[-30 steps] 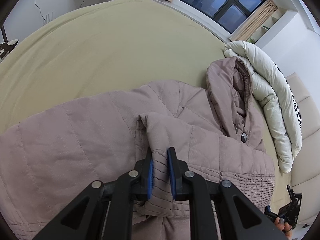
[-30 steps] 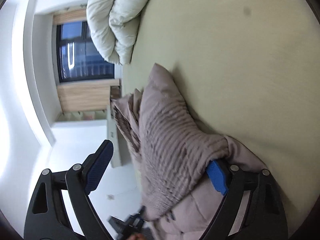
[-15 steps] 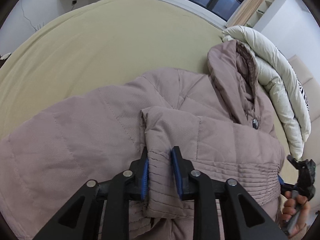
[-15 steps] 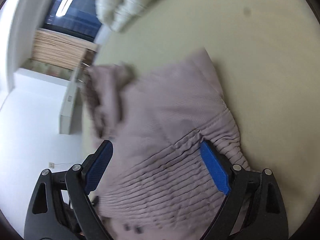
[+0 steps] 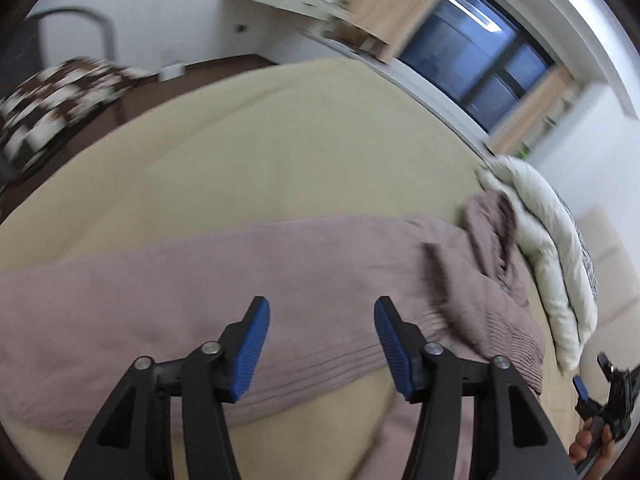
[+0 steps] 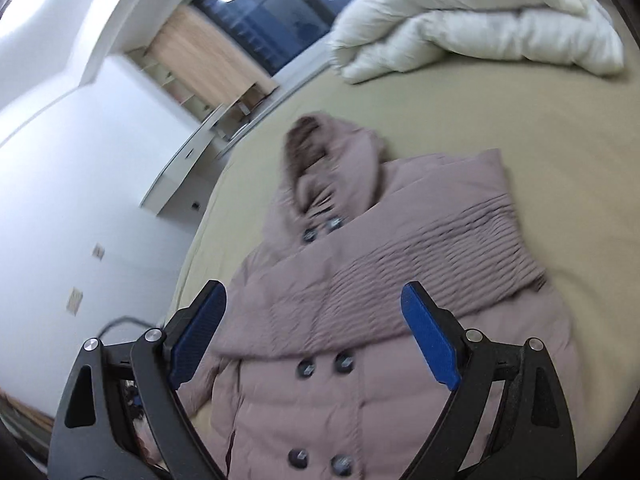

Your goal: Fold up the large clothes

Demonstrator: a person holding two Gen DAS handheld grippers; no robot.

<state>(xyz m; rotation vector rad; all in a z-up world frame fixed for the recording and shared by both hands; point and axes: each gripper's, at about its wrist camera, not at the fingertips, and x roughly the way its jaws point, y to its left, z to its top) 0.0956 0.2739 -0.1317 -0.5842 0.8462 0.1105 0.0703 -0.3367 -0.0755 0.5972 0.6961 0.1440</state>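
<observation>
item: mauve quilted hooded coat (image 6: 360, 280), lying flat on the beige bed sheet (image 6: 560, 160). in the right wrist view we see its long axis running from the lower centre of the frame up to the upper centre, hood (image 6: 320, 148) pointing toward the top, buttons facing up. one sleeve (image 6: 440, 240) is folded across the chest, its ribbed cuff toward the lower left of centre. in the left wrist view the coat (image 5: 280, 272) stretches across the frame from left to right, hood at the right, just beside the white duvet (image 5: 552, 248).

item: left gripper (image 5: 322, 344). we find its blue pads spread well apart, holding nothing, poised above the coat's near edge; contact cannot be told.

item: right gripper (image 6: 314, 332). spread wide, empty, above the coat's middle, buttons showing between the fingers. it also shows at the lower right edge of the left wrist view (image 5: 600, 392).

item: white duvet (image 6: 480, 20), bunched at the upper right, well apart from the coat in this view.
</observation>
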